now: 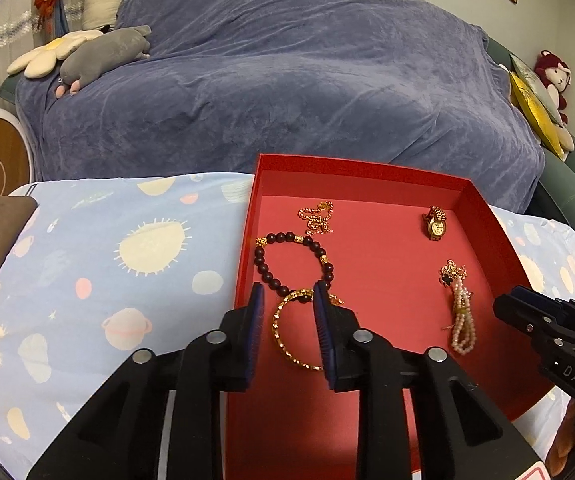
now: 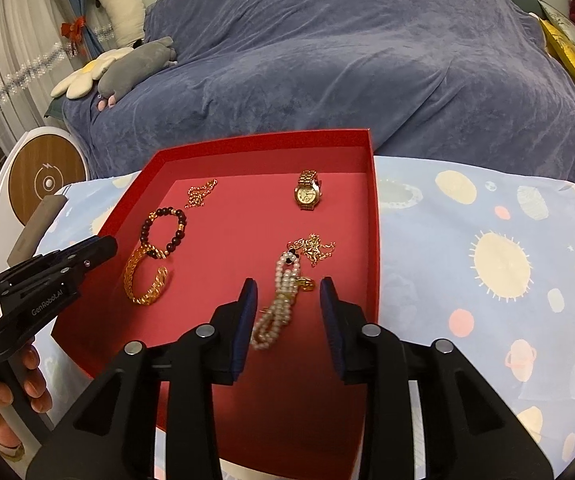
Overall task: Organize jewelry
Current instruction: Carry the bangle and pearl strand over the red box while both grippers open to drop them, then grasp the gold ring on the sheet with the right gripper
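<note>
Behind the table stood a sofa under a blue throw; on the patterned cloth sat the red tray (image 1: 247, 216) holding the jewelry. Both grippers angled downward, jaws parted and gripping nothing: the left gripper (image 1: 287, 330) over the gold bangle (image 1: 283, 344), the right gripper (image 2: 287, 320) over the pearl strand (image 2: 277, 306). Each piece probably wanted a gentle, centred pinch.
</note>
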`<state>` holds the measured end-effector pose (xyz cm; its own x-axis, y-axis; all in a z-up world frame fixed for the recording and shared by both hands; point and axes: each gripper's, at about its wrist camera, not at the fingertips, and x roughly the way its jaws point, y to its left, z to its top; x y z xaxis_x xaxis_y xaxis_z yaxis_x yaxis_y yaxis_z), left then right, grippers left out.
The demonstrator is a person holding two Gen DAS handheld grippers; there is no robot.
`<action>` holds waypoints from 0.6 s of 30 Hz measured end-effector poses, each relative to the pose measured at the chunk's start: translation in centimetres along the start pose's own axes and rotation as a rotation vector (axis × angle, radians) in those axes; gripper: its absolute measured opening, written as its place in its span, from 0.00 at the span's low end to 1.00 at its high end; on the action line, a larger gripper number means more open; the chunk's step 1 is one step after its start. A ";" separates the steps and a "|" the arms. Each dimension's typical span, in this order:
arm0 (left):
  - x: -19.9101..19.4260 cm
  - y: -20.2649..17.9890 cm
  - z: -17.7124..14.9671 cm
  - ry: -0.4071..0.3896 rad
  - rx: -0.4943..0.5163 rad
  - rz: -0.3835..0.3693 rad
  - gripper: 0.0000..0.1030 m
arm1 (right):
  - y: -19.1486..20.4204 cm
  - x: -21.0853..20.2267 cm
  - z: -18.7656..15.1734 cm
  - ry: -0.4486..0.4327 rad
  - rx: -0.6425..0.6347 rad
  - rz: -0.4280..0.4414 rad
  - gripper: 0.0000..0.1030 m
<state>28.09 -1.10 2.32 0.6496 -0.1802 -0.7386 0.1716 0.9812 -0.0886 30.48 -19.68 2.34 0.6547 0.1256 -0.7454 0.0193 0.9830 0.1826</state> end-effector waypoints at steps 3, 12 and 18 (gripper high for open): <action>-1.3 0.3 0.1 -0.010 -0.019 -0.019 0.29 | -0.6 -2.1 -0.2 -0.016 0.010 0.009 0.32; -7.7 -0.2 -2.9 -0.050 0.005 -0.048 0.44 | -2.5 -10.1 -3.9 -0.087 0.061 -0.001 0.43; -11.1 0.4 -7.3 -0.050 0.009 -0.043 0.44 | -3.7 -13.5 -7.6 -0.094 0.118 -0.009 0.43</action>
<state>15.54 1.75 5.59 0.6780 -0.2258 -0.6995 0.2068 0.9718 -0.1132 15.84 -24.04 6.87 0.7220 0.0983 -0.6849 0.1107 0.9607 0.2545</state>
